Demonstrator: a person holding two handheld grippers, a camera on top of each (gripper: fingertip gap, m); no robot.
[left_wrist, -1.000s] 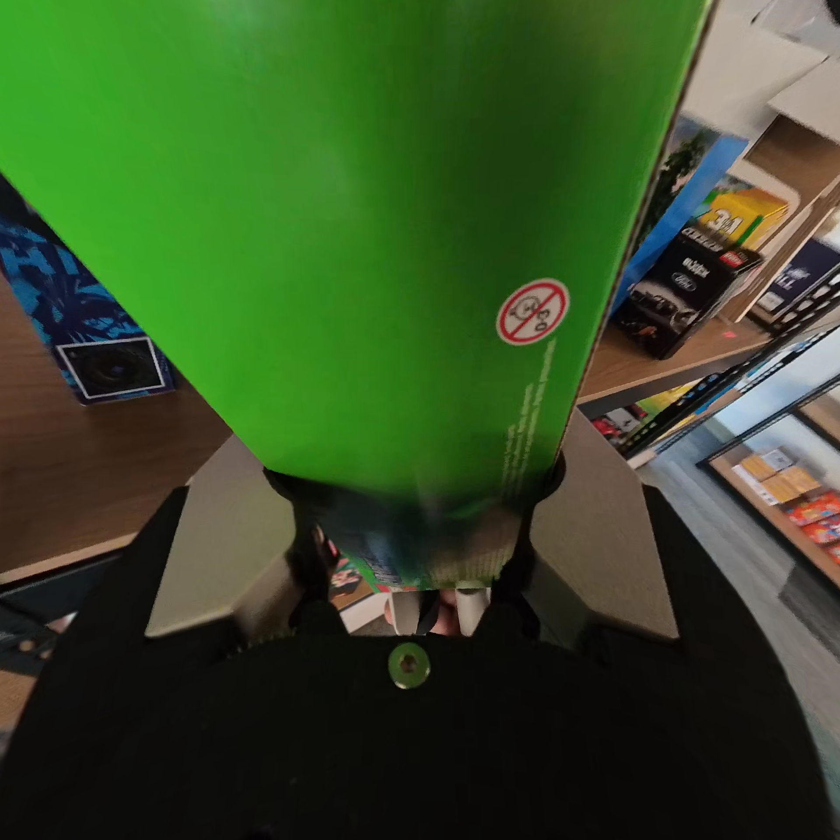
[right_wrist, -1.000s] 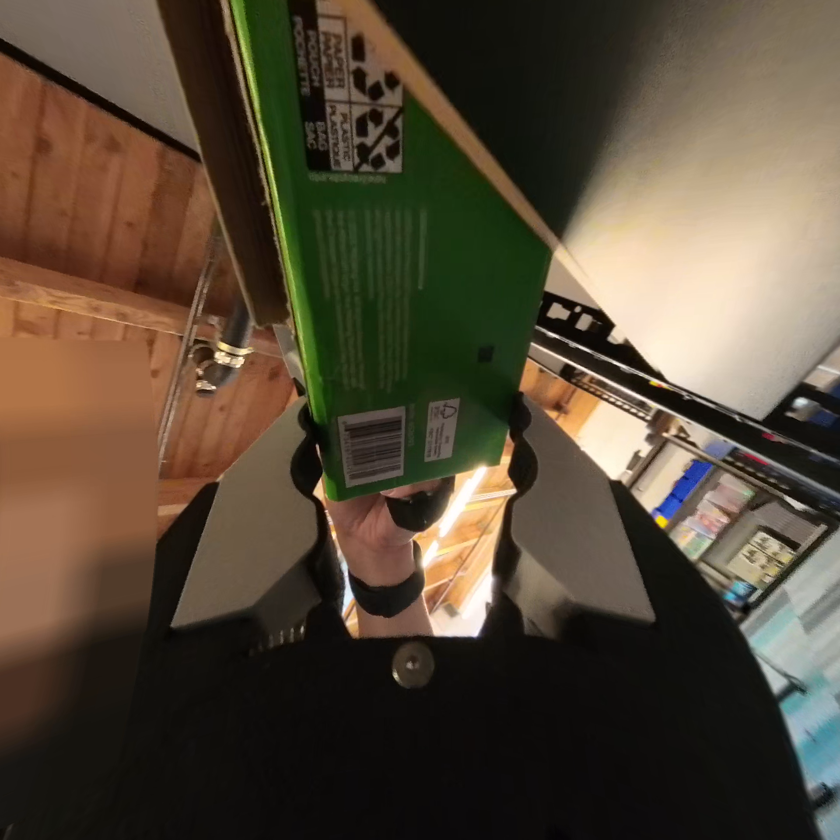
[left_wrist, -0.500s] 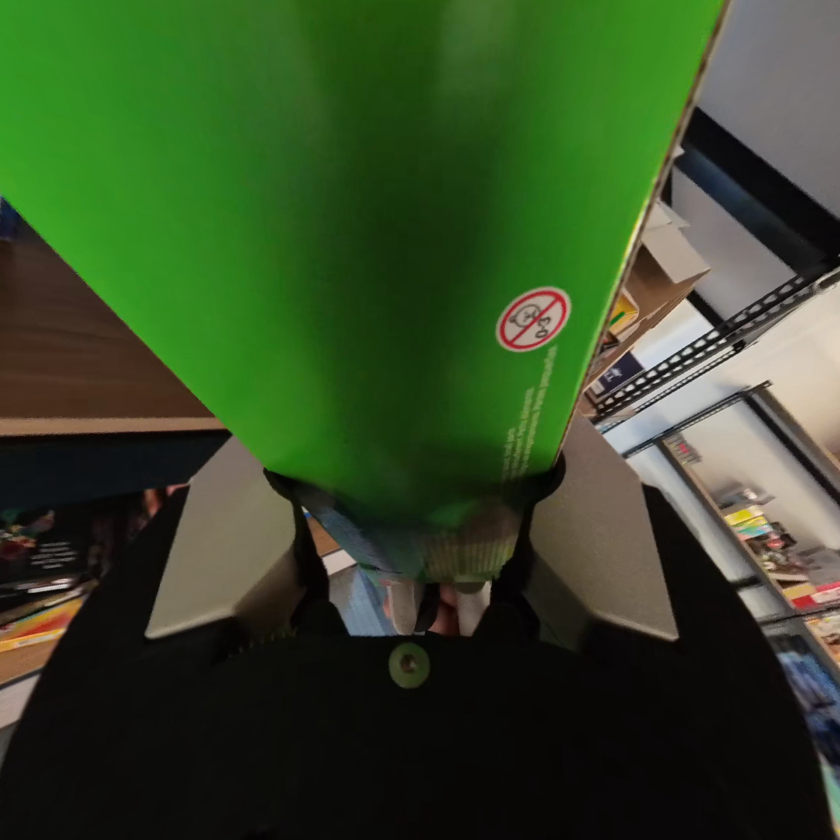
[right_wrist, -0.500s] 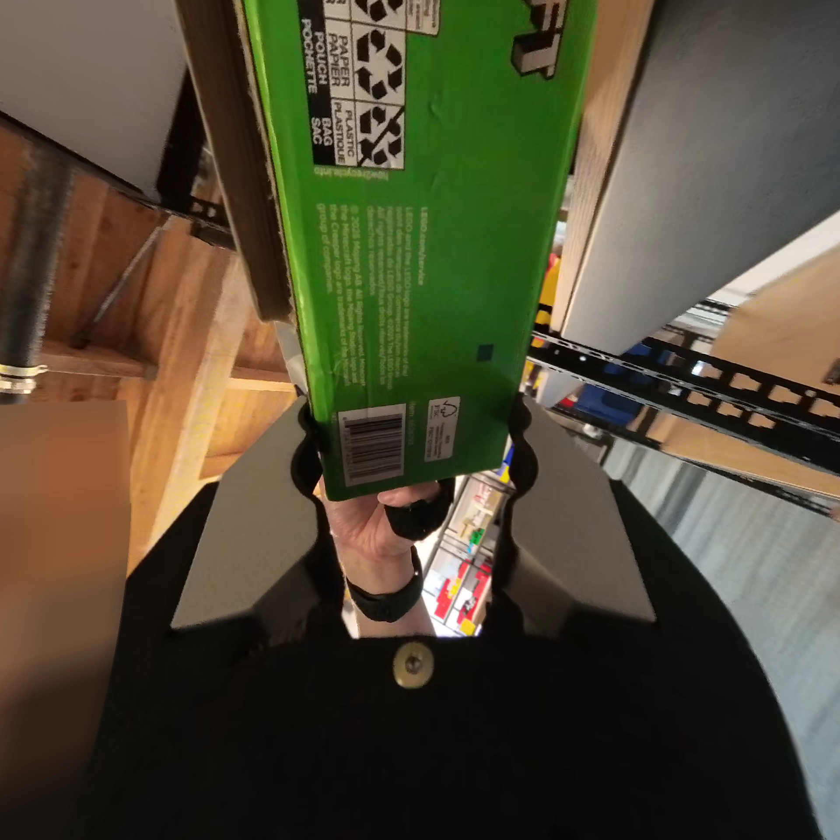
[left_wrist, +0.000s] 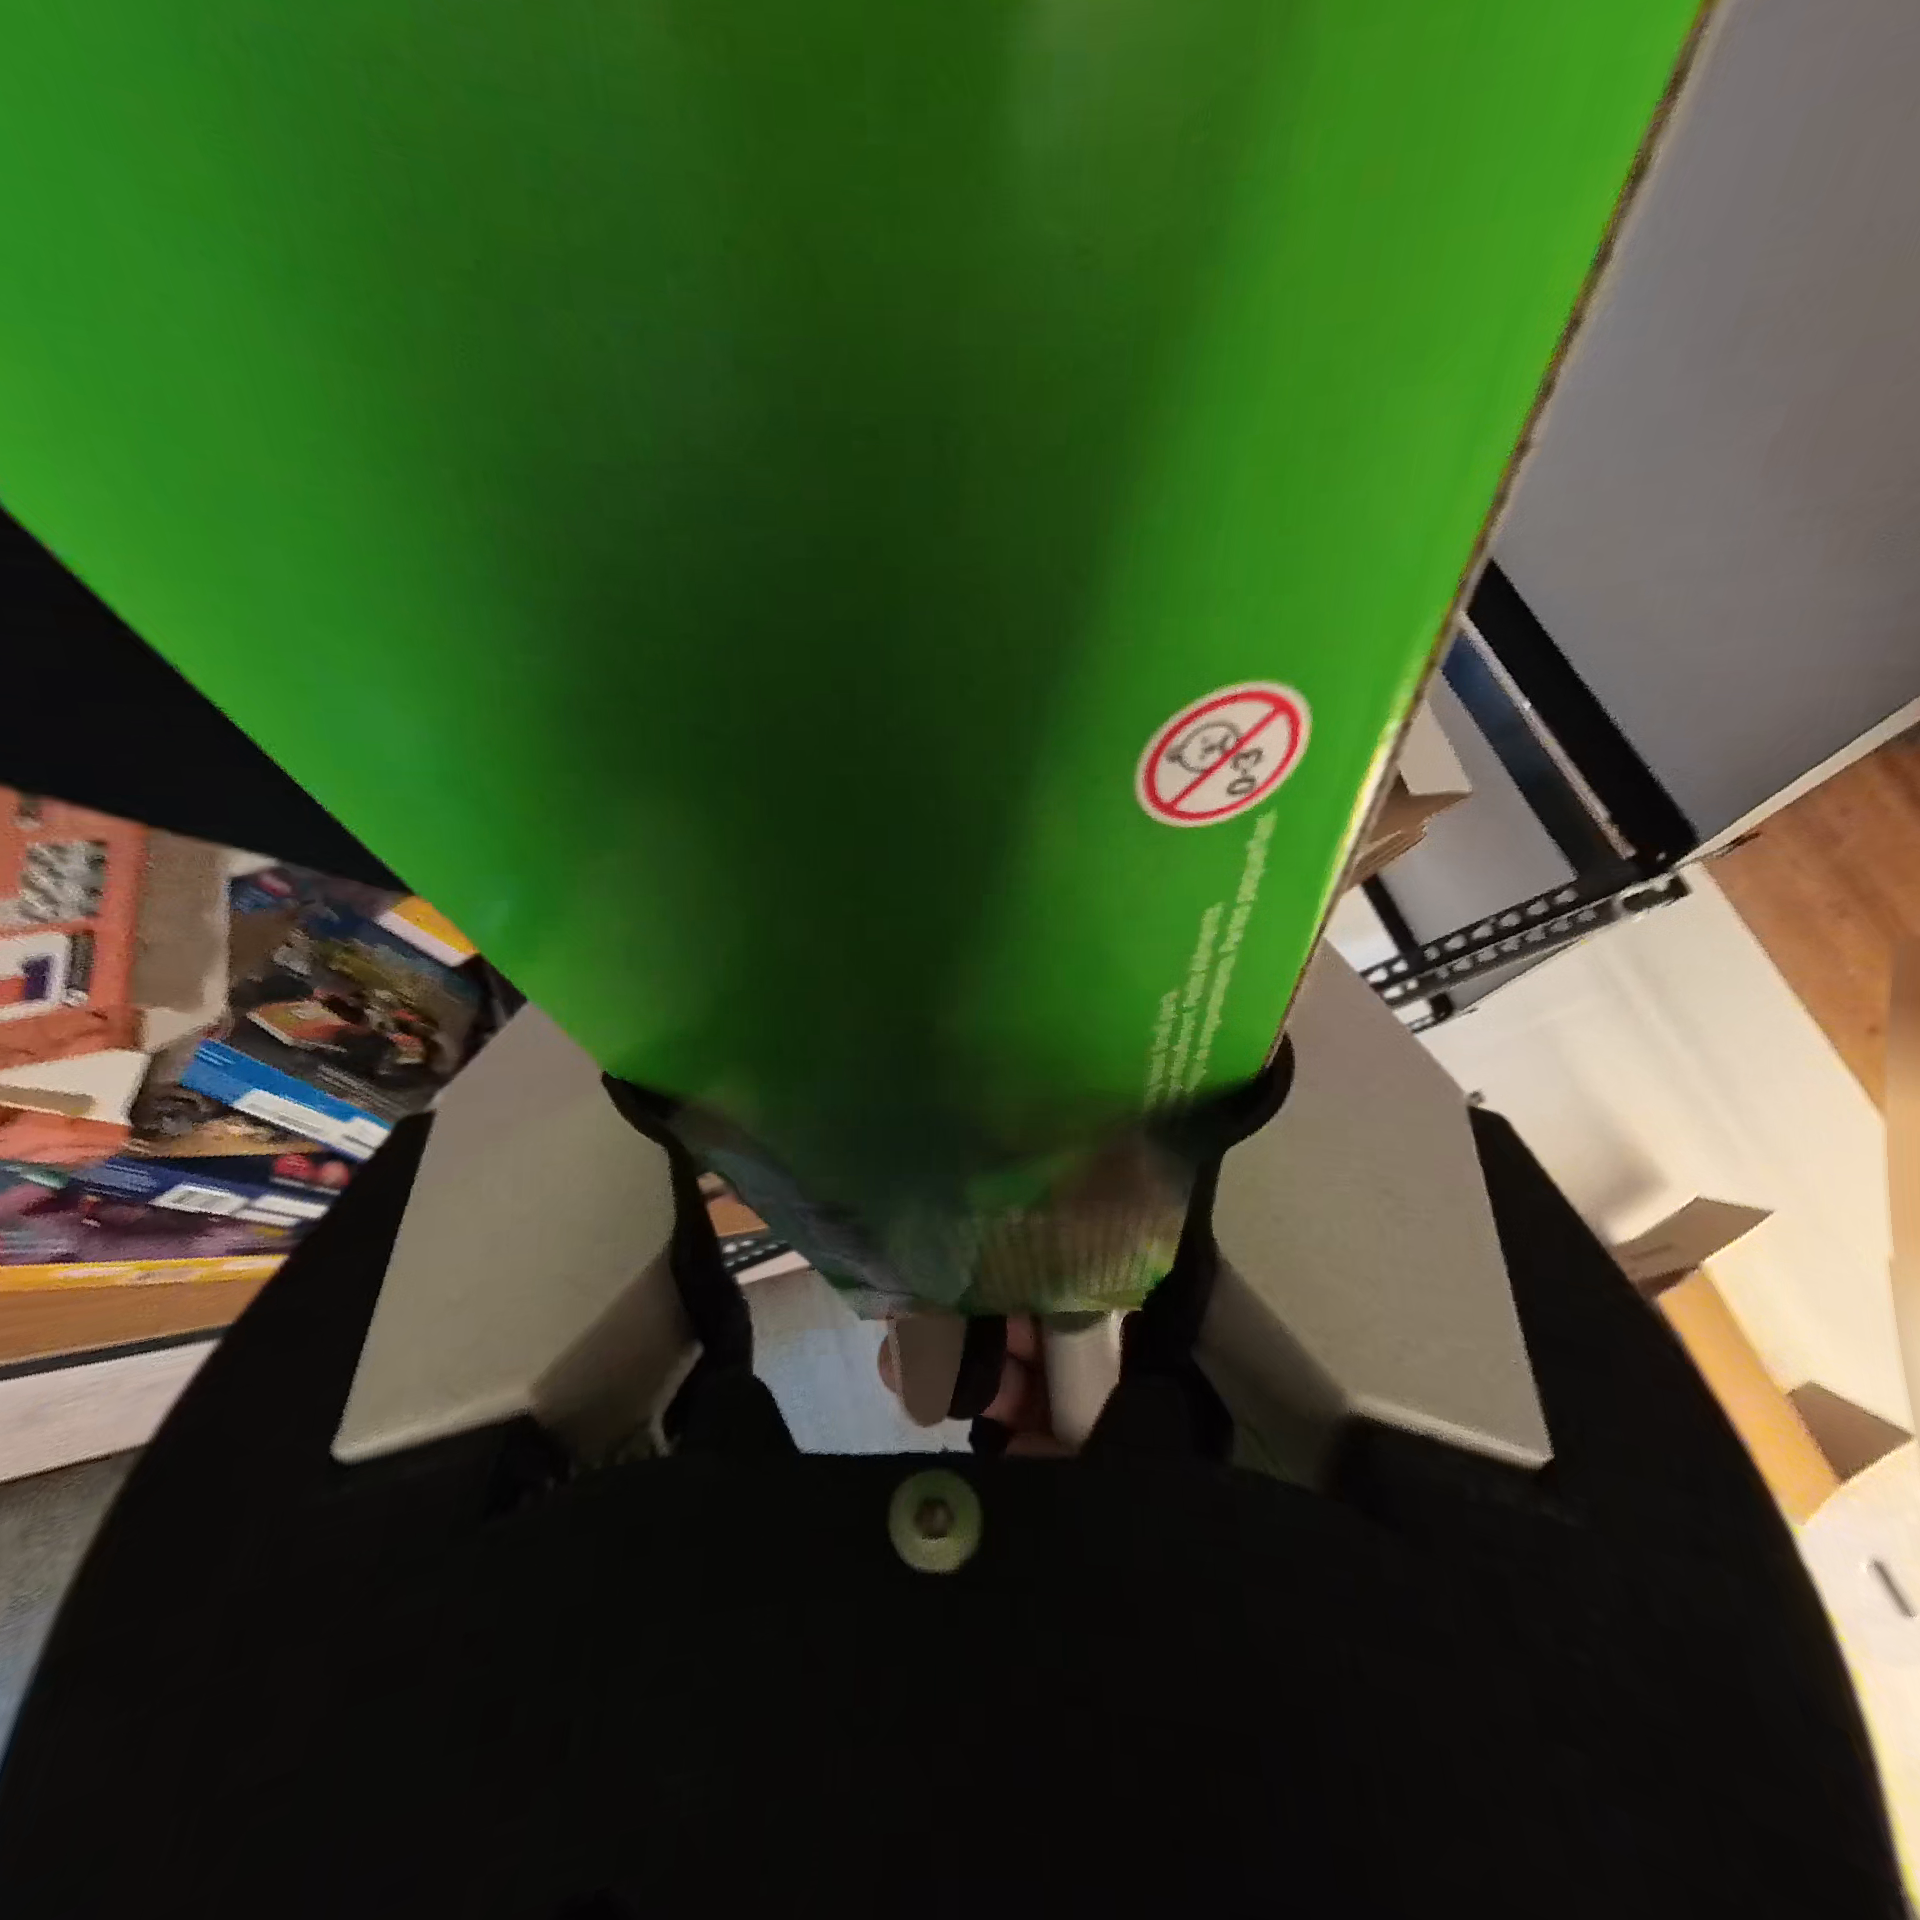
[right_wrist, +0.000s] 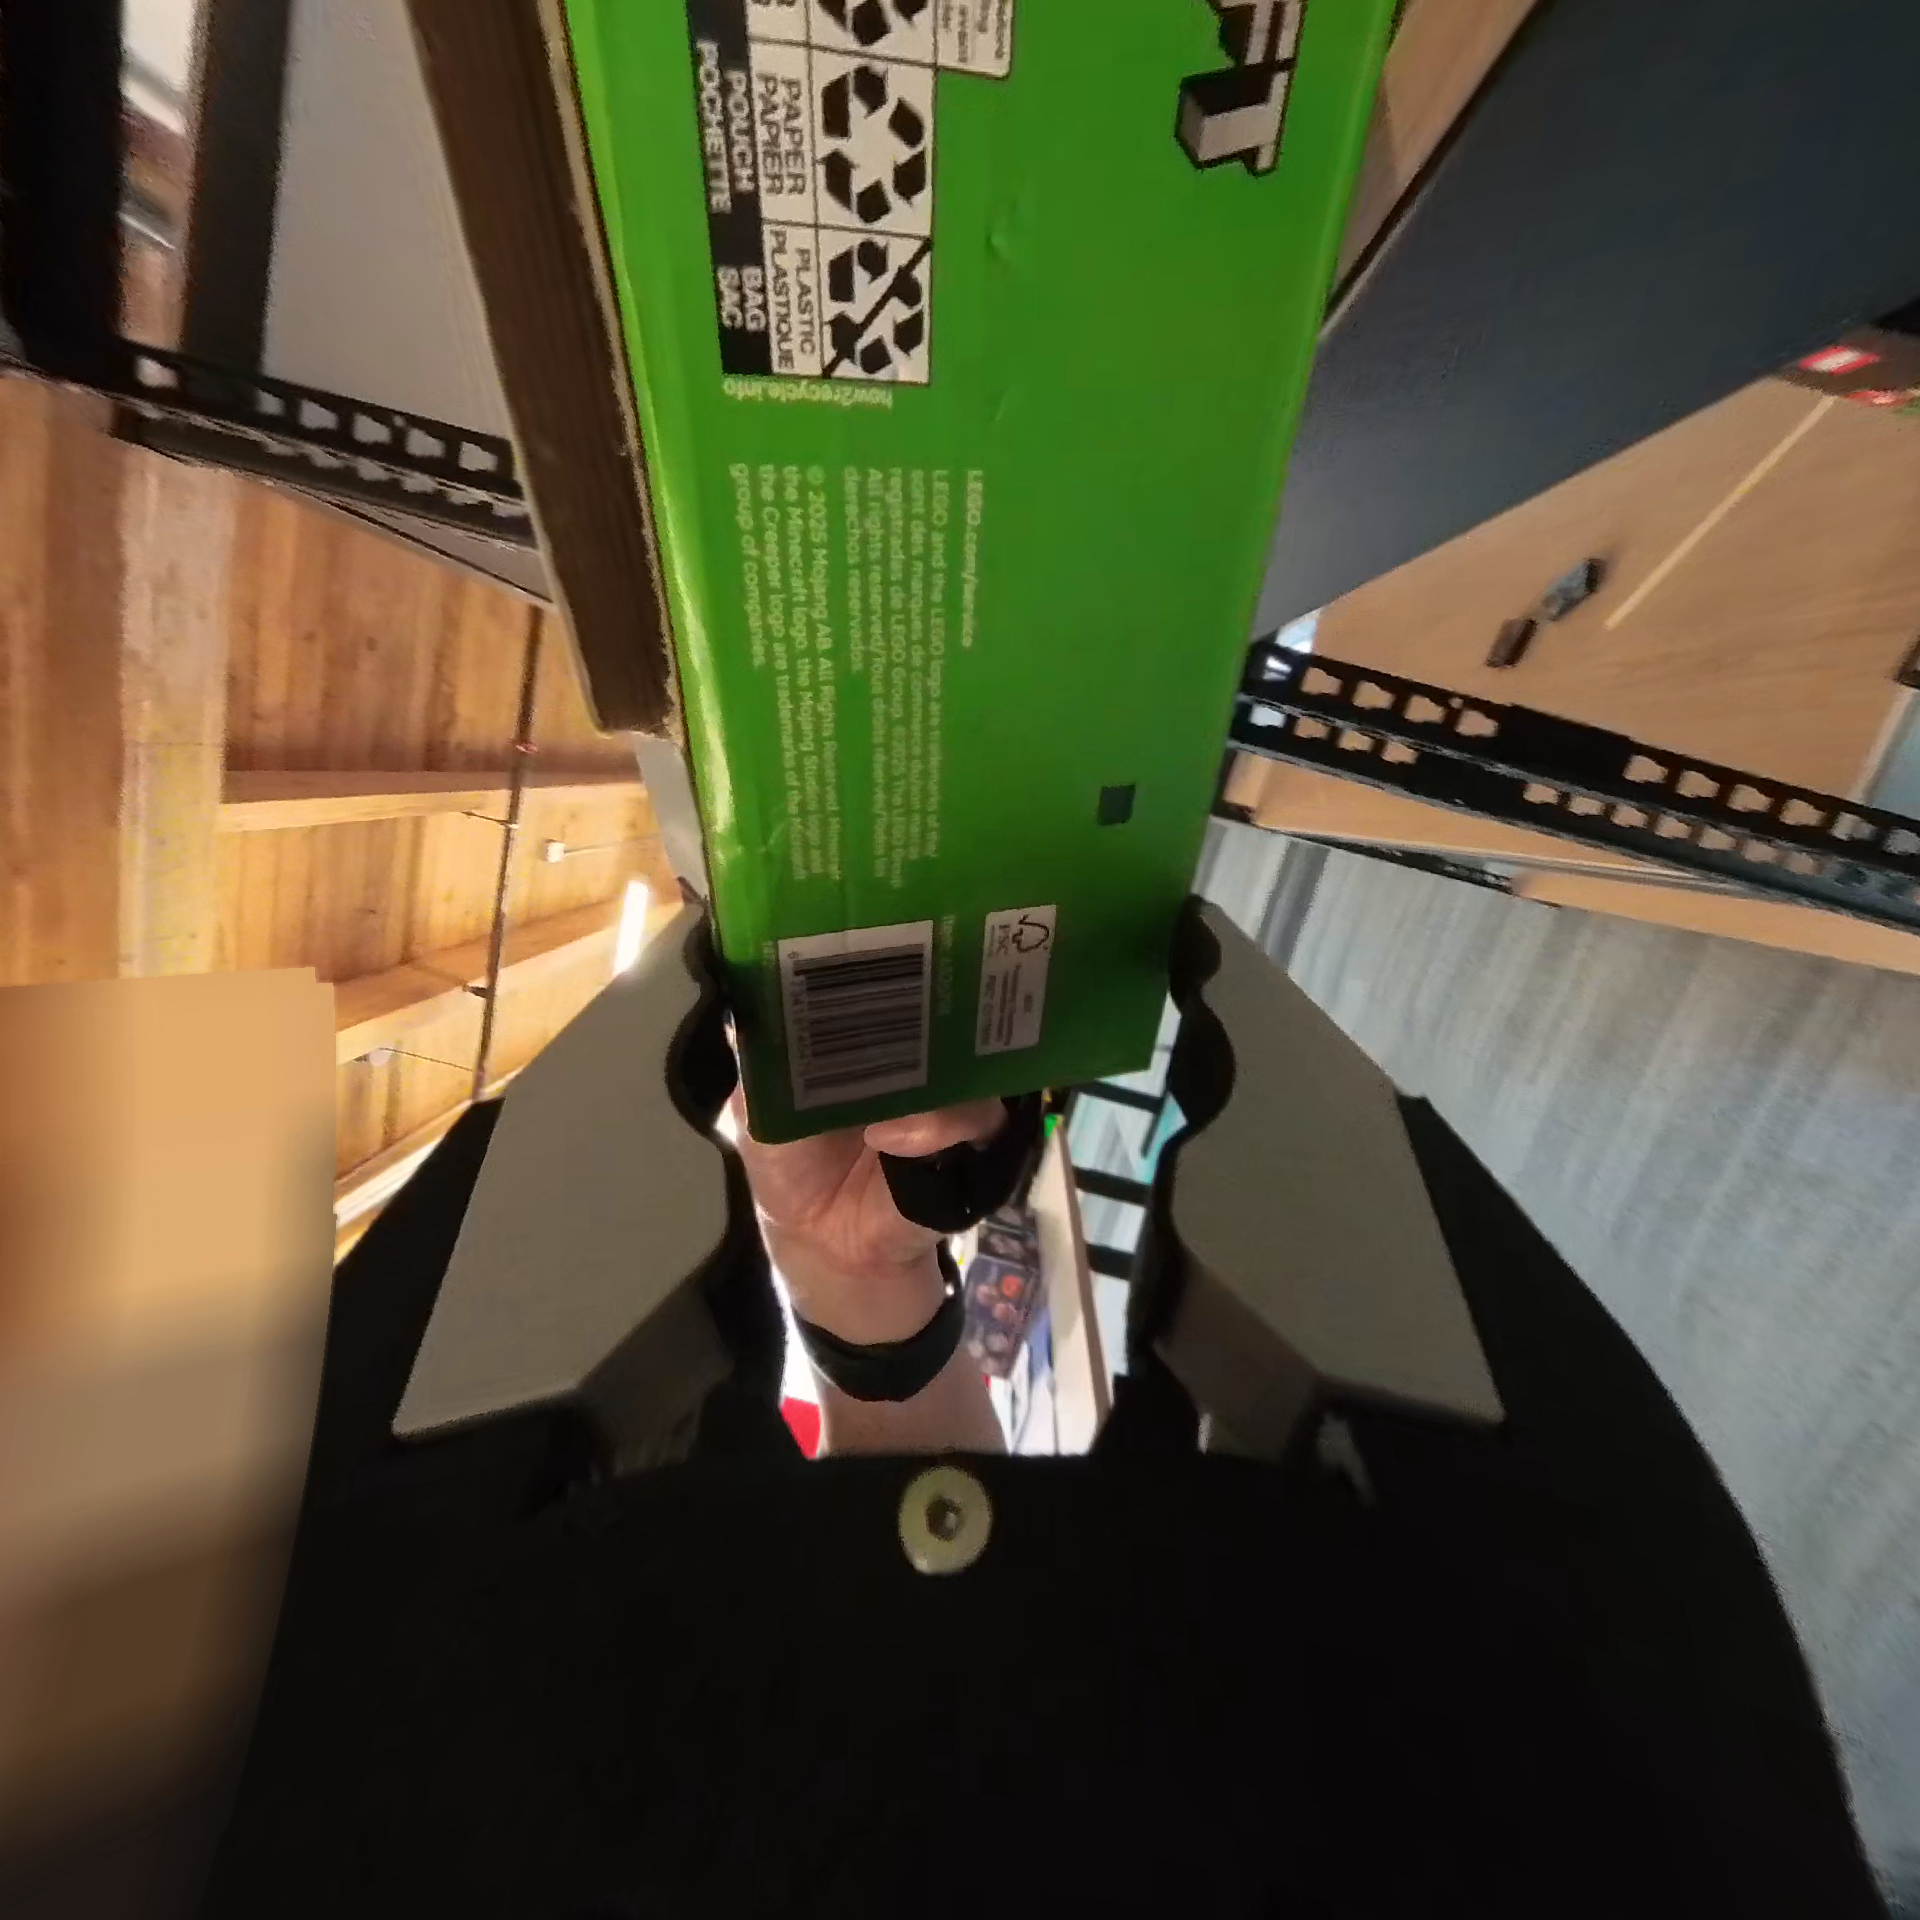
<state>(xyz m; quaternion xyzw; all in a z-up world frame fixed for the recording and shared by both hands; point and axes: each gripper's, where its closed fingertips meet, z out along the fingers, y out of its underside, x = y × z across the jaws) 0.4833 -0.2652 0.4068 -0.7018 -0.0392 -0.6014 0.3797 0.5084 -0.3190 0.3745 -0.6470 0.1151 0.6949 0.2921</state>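
Gripping, left: the left gripper (left_wrist: 940, 1091) is clamping the near end of a flat bright-green cardboard box (left_wrist: 831, 468).
Gripping, right: the right gripper (right_wrist: 951, 997) is clamping its barcode end (right_wrist: 862, 1013).
Box position: it is hanging aloft between both grippers, near black perforated shelf rails (right_wrist: 1558, 769).
Left background: colourful boxes (left_wrist: 260, 1060) are lying stacked.

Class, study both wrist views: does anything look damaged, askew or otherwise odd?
Little stands out. The green cardboard box, clamped by the right gripper and the left gripper, shows a small crease on its printed face. Colourful boxed sets on a wooden shelf lie jumbled.
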